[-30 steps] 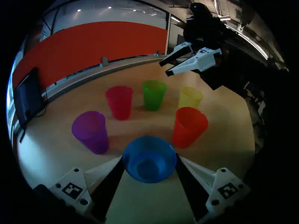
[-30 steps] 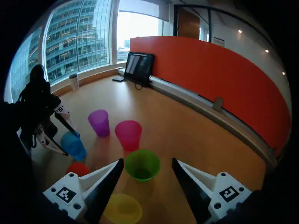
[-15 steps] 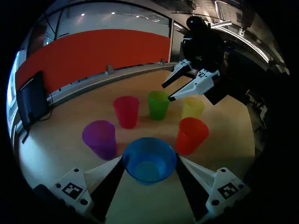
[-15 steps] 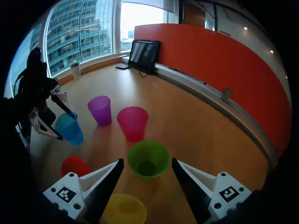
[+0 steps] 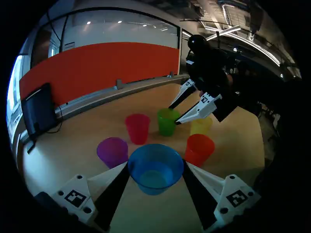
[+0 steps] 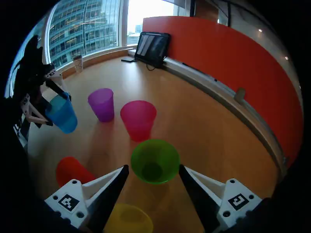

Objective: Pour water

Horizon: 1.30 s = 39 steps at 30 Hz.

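Observation:
My left gripper is shut on a blue cup that holds a little water and hangs above the wooden table. The right gripper view shows the same cup lifted in the left gripper at far left. My right gripper is open, its fingers on either side of a green cup just ahead. From the left gripper view, the right gripper reaches down around that green cup.
Other cups stand in a ring: purple, pink, orange, yellow. A dark screen sits at the table's far edge by the orange wall.
The left gripper has lifted the blue cup higher off the table. The right gripper has come down and forward, closing in on the green cup.

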Each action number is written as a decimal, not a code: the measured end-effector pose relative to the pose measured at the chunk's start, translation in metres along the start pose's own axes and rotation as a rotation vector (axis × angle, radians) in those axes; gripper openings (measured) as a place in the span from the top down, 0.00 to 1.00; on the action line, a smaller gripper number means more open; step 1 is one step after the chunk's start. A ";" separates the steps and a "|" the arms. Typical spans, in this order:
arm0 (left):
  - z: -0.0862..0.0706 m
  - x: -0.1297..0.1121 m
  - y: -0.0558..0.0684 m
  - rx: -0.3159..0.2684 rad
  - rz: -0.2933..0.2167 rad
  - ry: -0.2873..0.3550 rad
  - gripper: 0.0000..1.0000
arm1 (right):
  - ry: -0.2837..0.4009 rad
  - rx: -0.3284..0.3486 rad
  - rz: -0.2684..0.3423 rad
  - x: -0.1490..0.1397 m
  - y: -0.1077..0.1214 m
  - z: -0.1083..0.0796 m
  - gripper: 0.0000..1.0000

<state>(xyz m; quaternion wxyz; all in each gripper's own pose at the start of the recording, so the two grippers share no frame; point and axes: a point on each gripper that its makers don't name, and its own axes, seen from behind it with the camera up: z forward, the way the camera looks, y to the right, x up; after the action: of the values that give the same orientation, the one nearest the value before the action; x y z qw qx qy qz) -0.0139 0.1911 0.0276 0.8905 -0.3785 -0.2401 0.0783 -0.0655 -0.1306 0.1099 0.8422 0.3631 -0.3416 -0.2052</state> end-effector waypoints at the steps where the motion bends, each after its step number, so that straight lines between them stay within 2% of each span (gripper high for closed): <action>1: -0.001 0.001 0.000 0.001 0.000 0.002 0.10 | -0.004 0.000 0.000 -0.001 0.000 0.001 0.00; 15: -0.006 0.001 -0.002 0.011 -0.001 0.012 0.10 | -0.031 0.003 0.003 -0.004 0.001 0.017 0.00; 19: -0.007 0.000 -0.004 0.014 -0.004 0.012 0.10 | -0.028 0.004 0.024 -0.003 0.001 0.019 0.07; 23: -0.008 -0.001 -0.004 0.020 -0.005 0.014 0.10 | -0.015 0.013 0.048 0.000 -0.001 0.019 0.08; 31: -0.011 0.002 -0.007 0.032 -0.008 0.021 0.10 | 0.026 0.010 0.057 0.009 -0.004 0.010 0.08; 39: -0.016 0.011 -0.008 0.053 0.000 0.048 0.10 | 0.096 -0.010 0.043 0.024 -0.009 -0.014 0.08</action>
<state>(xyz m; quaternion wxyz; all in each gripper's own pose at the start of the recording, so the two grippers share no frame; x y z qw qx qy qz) 0.0029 0.1782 0.0276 0.9058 -0.3564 -0.2164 0.0756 -0.0400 -0.1440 0.1066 0.8638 0.3608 -0.3073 -0.1711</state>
